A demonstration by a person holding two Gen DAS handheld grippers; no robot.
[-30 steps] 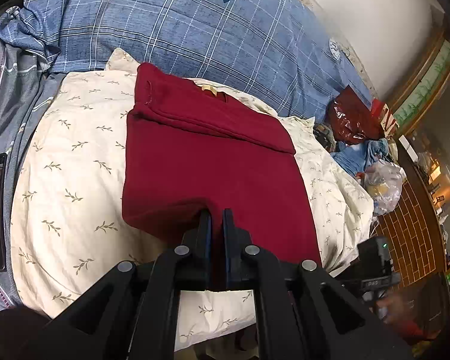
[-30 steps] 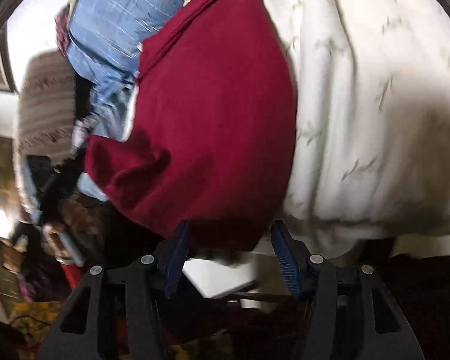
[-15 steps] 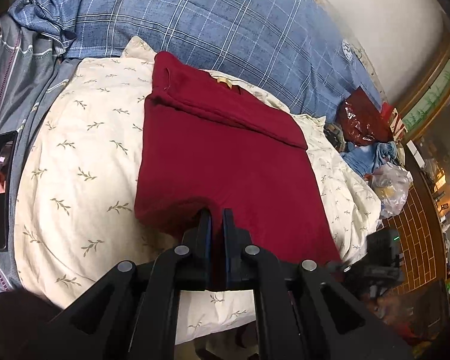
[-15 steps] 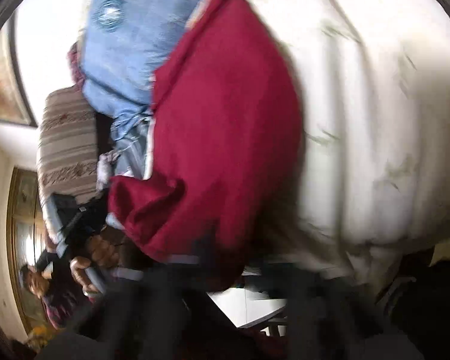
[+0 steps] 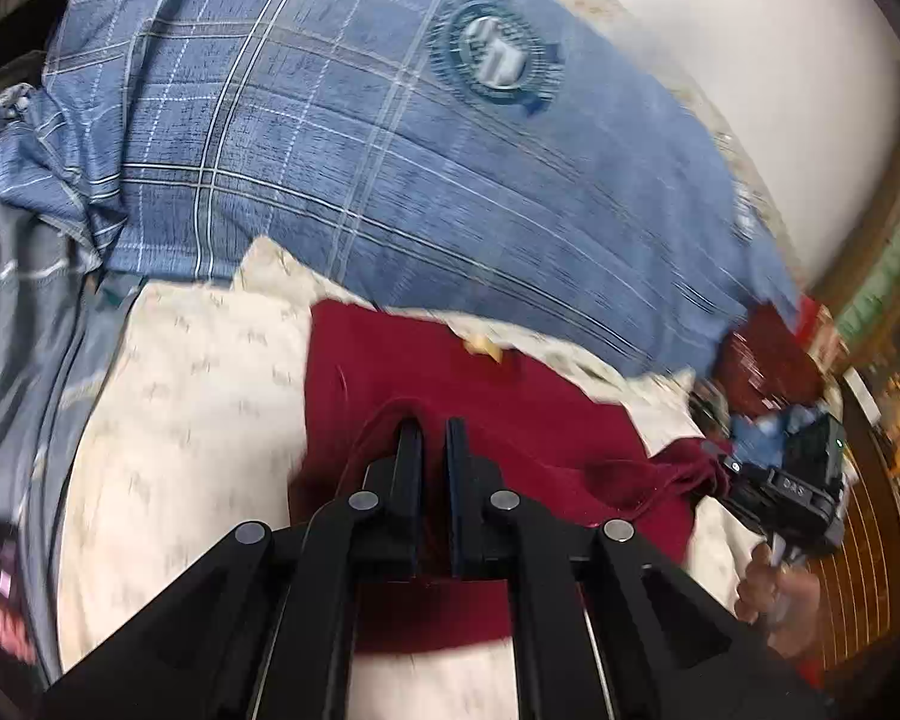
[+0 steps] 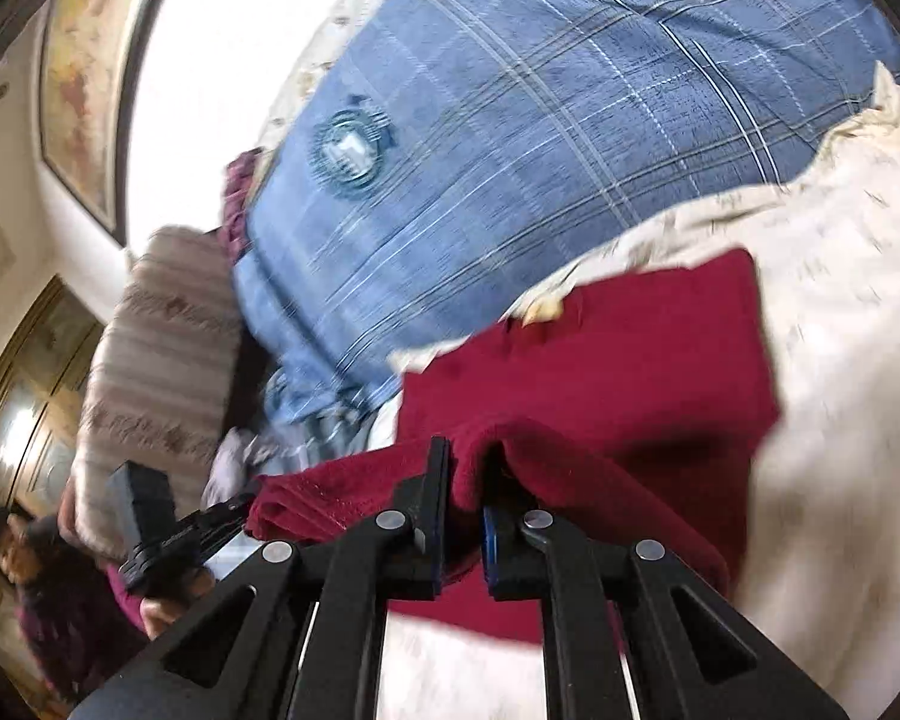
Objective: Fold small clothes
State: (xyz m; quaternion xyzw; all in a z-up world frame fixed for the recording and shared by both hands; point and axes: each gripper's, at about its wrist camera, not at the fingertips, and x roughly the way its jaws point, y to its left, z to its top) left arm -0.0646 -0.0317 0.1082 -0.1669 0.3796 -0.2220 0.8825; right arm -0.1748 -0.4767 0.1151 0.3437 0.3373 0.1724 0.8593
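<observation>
Both your tongs, left (image 5: 433,429) and right (image 6: 463,456), are clenched on the near hem of the maroon garment (image 6: 618,360), lifted over the cream pillow (image 5: 198,396). Uneven carry skews the fold; thin pinch may slip.

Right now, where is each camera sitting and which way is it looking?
Left wrist: on the left tongs, looking along them at the red shirt and blue blanket; the right hand shows.
Right wrist: on the right tongs, shut on the red shirt's hem, facing the blue blanket; the left hand shows.
Both share shirt, blanket and cream sheet.
</observation>
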